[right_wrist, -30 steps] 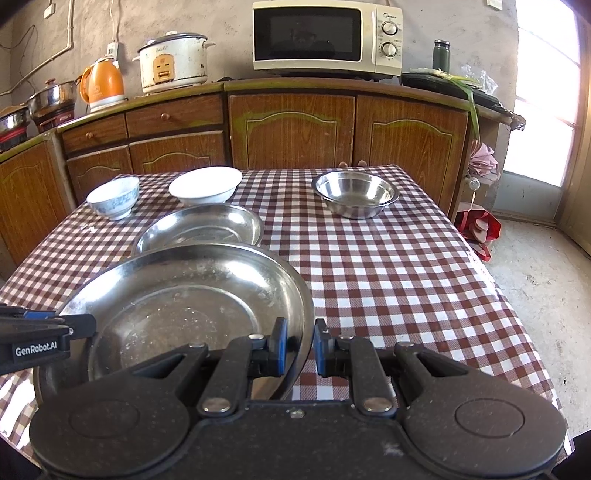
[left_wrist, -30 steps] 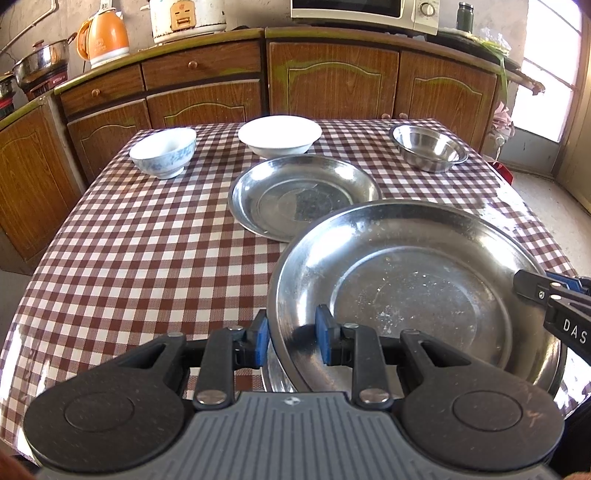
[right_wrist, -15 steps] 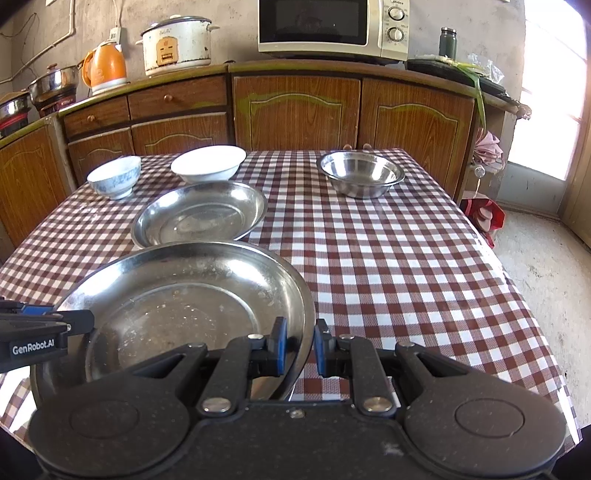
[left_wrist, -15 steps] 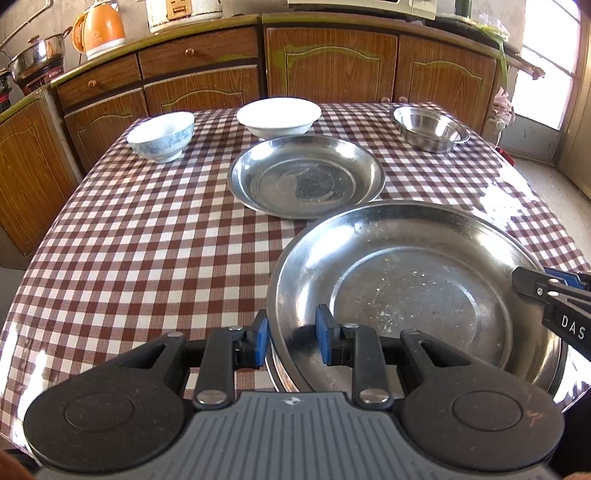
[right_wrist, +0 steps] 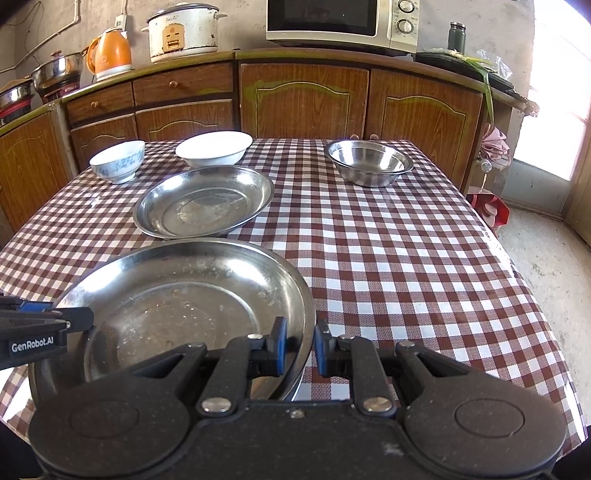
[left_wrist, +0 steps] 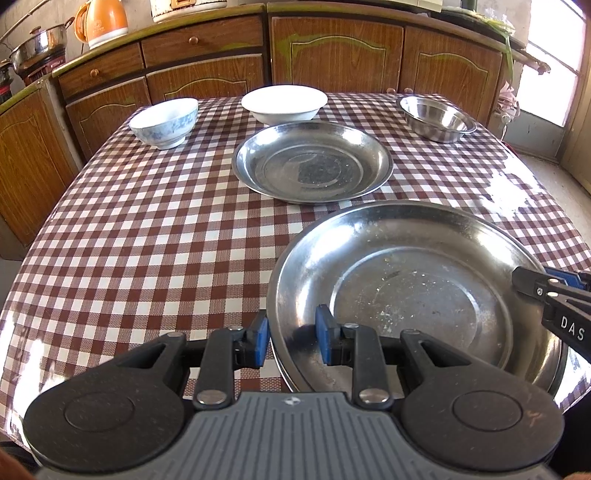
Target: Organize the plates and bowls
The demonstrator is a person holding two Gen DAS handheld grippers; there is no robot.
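A large steel plate (left_wrist: 417, 295) (right_wrist: 177, 310) is held at both sides above the near part of the checkered table (left_wrist: 147, 221). My left gripper (left_wrist: 291, 338) is shut on its left rim, and my right gripper (right_wrist: 298, 347) is shut on its right rim. A smaller steel plate (left_wrist: 312, 168) (right_wrist: 203, 201) lies flat beyond it. Behind stand a blue-patterned bowl (left_wrist: 162, 122) (right_wrist: 118, 160), a white bowl (left_wrist: 284, 103) (right_wrist: 214, 147) and a steel bowl (left_wrist: 437, 118) (right_wrist: 369, 162).
Wooden cabinets (right_wrist: 303, 99) run along the back with a microwave (right_wrist: 340, 22), a rice cooker (right_wrist: 181, 31) and an orange kettle (right_wrist: 110, 53) on top. The floor (right_wrist: 546, 266) drops off to the right of the table.
Both grippers have risen and pulled back with the large plate, and the view tilts further down. The other dishes have not moved.
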